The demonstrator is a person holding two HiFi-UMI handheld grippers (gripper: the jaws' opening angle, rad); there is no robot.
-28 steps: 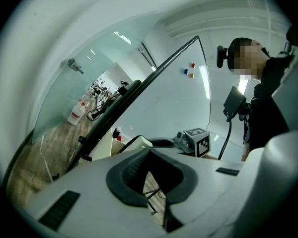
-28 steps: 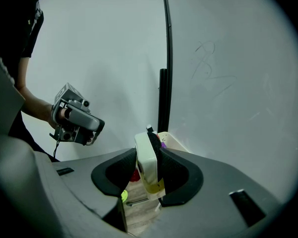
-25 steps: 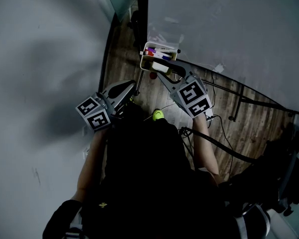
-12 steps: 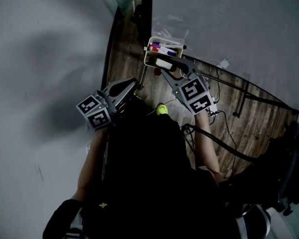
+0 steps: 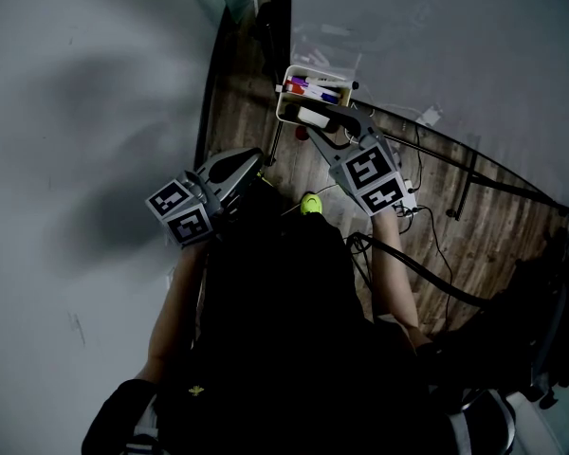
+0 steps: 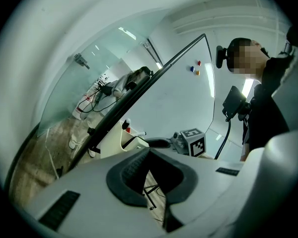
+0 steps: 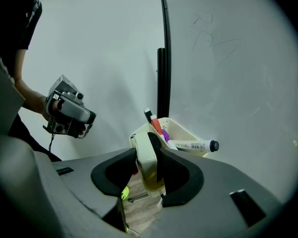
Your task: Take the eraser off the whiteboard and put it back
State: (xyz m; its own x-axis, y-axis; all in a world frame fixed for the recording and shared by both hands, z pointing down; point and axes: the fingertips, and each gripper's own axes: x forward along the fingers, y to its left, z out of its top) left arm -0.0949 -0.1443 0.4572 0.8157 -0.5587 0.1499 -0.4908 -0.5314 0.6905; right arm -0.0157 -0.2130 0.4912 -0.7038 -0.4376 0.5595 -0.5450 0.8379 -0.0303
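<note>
Whiteboard looks same as 1 sec ago: R claw stays clamped on eraser by tray, L claw together & empty, so put-back's not done.

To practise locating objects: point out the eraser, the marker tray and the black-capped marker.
eraser (image 7: 145,162), right gripper view, its cream body between the jaws.
marker tray (image 7: 181,130), right gripper view, its inner wall.
black-capped marker (image 7: 190,145), right gripper view, its labelled barrel.

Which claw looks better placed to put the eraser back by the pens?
Right. The right claw grips the eraser right at the pen tray; the left claw is shut, empty and farther back.
</note>
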